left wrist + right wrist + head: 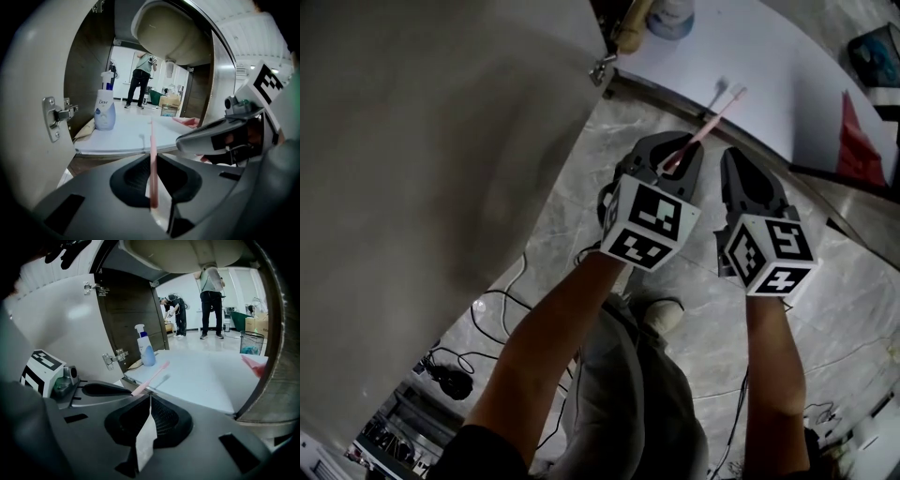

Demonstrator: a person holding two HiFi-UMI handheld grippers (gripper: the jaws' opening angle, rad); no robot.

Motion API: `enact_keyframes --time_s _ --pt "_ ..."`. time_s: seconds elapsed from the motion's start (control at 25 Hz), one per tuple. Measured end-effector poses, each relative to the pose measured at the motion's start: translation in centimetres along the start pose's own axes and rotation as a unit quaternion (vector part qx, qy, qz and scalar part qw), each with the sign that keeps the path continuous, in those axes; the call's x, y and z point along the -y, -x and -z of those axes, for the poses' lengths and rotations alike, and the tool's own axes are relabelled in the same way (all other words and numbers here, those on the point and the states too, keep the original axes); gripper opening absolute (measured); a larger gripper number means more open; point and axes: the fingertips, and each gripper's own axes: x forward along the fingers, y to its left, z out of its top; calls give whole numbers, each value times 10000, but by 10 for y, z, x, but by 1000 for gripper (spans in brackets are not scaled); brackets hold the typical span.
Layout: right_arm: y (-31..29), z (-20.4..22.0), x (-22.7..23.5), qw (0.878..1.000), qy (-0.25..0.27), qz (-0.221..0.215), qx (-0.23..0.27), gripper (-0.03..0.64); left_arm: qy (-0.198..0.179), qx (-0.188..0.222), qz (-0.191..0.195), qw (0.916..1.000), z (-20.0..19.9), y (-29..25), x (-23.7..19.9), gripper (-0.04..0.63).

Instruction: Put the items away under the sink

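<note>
A pink toothbrush (705, 127) sticks out forward from my left gripper (667, 167), which is shut on its handle. In the left gripper view the toothbrush (153, 159) stands upright between the closed jaws of the left gripper (153, 202), its head over the white cabinet floor (126, 133). My right gripper (734, 161) hovers just to the right, level with the left one. Its jaws meet in the right gripper view, so the right gripper (149, 399) is shut with nothing in it. A Dove pump bottle (104, 110) stands at the cabinet's back left.
The open cabinet door (441, 187) with its hinge (602, 67) fills the left. The sink bowl's underside (173, 33) hangs overhead. A red item (858, 141) lies at the right of the shelf. Cables (487, 309) trail over the marble floor. People stand far behind.
</note>
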Motion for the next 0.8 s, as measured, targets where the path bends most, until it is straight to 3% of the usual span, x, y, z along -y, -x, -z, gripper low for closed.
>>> enact_keyframes --time_s 0.24,0.8 --pt "-11 -25 10 9998 62 -22 168 37 -40 114 -126 9998 -21 -16 -14 49" --pt "-40 -56 27 9994 243 35 235 37 -323 -171 -319 9988 -43 -46 -44 49"
